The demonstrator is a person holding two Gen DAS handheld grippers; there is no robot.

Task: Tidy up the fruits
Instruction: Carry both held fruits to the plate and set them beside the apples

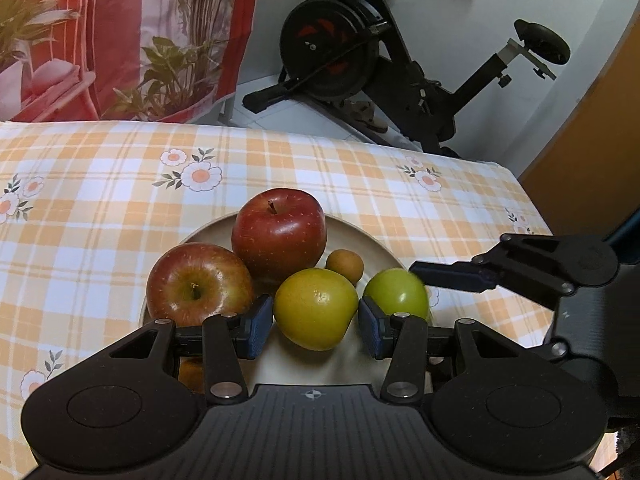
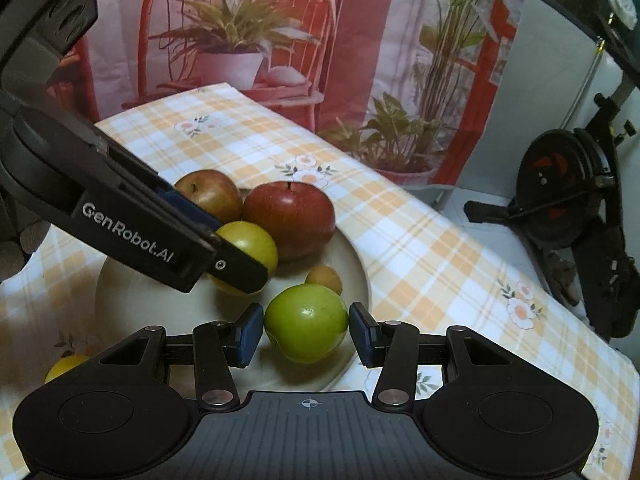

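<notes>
Both claws are working over the plate (image 1: 372, 240) on the checked worktop (image 1: 100, 184). The left claw (image 1: 316, 322) is sitting open around the yellow-green fruit (image 1: 316, 308), pads just beside it. The right claw (image 2: 306, 330) is bracketing the green apple (image 2: 306, 328), open too, beside two red apples (image 2: 290, 220).

Count, plate (image 2: 362, 280) ahead of both claws: one.
Red apples: two, one (image 1: 279, 233) farther out, one (image 1: 199, 282) left of the left claw (image 1: 316, 326).
Green-yellow fruits: two, one (image 1: 316, 307) between the left claw's pads, one (image 2: 306, 322) between the right claw's (image 2: 306, 334).
Small brown fruit (image 1: 345, 265): one, beyond them.
Yellow fruit (image 2: 66, 364) off the plate, low left of the right claw: one.
</notes>
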